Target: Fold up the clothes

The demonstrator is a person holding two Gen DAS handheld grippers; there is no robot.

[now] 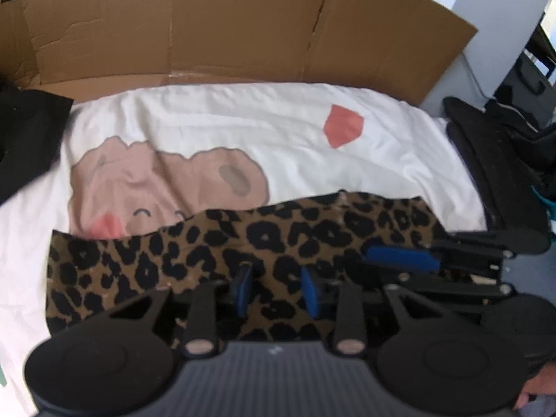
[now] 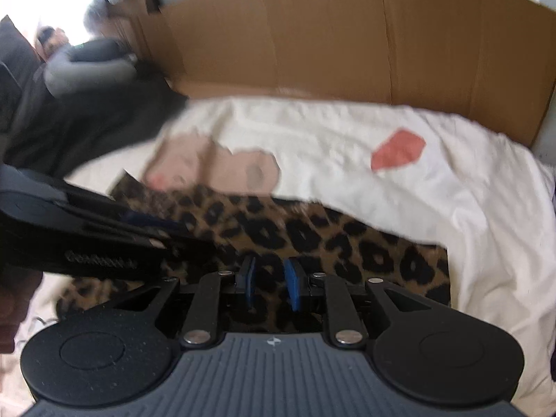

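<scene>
**Both grippers over a leopard-print garment**

The left gripper (image 1: 278, 286) stands with its blue pads parted above the leopard-print garment (image 1: 215, 250), nothing pinched between them. The right gripper (image 2: 271, 286), just beside it, also has a gap between its pads; whether it pinches cloth I cannot tell. The garment lies across the near part of a white sheet (image 1: 278, 132) printed with a pink cartoon animal (image 1: 166, 184). Behind stands flattened brown cardboard (image 1: 208, 24).

Leopard garment (image 1: 215, 257) near edge hidden (behind tools)
</scene>
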